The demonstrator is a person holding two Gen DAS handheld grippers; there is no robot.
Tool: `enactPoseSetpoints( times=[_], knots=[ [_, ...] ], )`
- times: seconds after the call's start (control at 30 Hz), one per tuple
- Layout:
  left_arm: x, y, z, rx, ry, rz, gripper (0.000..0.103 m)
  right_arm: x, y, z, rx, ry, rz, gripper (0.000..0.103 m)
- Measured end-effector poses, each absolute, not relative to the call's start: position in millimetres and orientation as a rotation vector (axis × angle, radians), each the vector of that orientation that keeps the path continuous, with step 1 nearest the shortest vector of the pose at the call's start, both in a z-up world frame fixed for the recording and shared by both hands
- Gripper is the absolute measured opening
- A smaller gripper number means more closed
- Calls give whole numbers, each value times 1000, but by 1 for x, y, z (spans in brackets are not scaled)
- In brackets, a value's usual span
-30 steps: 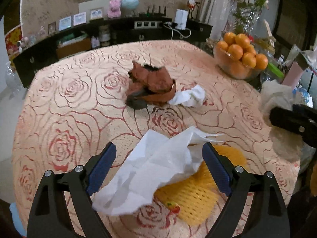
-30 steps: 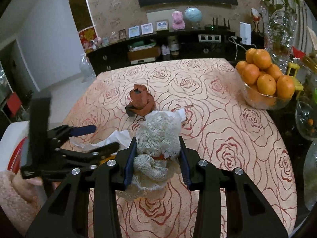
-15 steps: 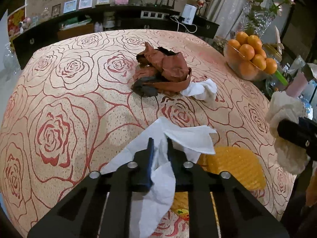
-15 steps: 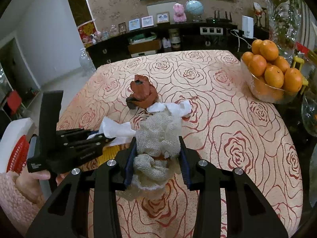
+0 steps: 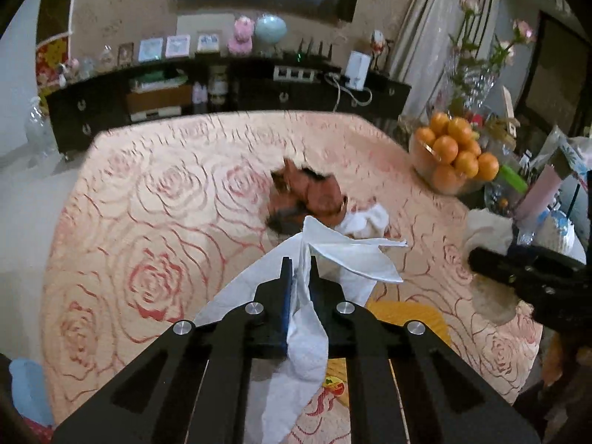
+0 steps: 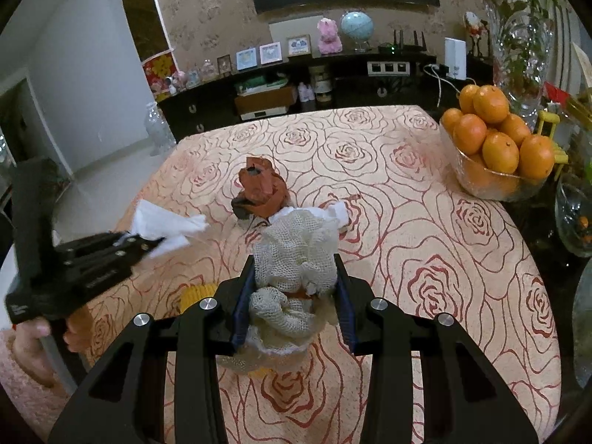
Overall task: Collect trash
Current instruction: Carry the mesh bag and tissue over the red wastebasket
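My left gripper (image 5: 300, 263) is shut on a white paper tissue (image 5: 344, 255) and holds it lifted above the table; it also shows at the left of the right wrist view (image 6: 148, 242), with the tissue (image 6: 166, 225). My right gripper (image 6: 295, 266) is shut on a cream mesh wad (image 6: 296, 255); it shows at the right of the left wrist view (image 5: 477, 259). A crumpled brown paper bag (image 5: 310, 194) (image 6: 262, 190) lies mid-table, with a small white tissue (image 5: 366, 220) (image 6: 335, 209) beside it. A yellow mesh net (image 5: 407, 314) (image 6: 196, 292) lies on the cloth below my grippers.
The table has a rose-patterned cloth (image 6: 425, 229). A glass bowl of oranges (image 6: 495, 148) (image 5: 453, 157) stands at the right edge, with a glass vase (image 6: 518, 44) and clutter behind it. A dark sideboard (image 6: 296, 92) stands beyond the far edge.
My left gripper closed on the white tissue and lifted it off the table, uncovering the yellow net. My right gripper kept hold of the mesh wad and rose slightly.
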State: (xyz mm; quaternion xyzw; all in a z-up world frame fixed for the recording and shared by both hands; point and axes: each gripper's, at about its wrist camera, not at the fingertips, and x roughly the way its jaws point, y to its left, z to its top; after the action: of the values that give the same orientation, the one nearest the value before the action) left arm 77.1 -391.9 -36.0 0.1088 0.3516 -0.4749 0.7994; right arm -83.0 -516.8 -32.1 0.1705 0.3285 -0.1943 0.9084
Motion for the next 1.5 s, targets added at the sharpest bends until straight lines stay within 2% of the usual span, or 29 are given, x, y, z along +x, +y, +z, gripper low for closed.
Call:
enactPoseSetpoints(
  times=[0.27,0.6,1.03,1.5],
  knots=[
    [69,-363,5,190,646,-953,7,-79,-507,-23,328,646,-388,38],
    [61,-315,31,140,570,-872,7,-72,-485,-4,286,578,-361,38],
    [63,-238,39,168,481,-621,7,-56,-445,8,236,559,-289,38],
    [64,-153,38,110,497,-467,7,-21,-374,21,163,559,-141,38]
  ],
)
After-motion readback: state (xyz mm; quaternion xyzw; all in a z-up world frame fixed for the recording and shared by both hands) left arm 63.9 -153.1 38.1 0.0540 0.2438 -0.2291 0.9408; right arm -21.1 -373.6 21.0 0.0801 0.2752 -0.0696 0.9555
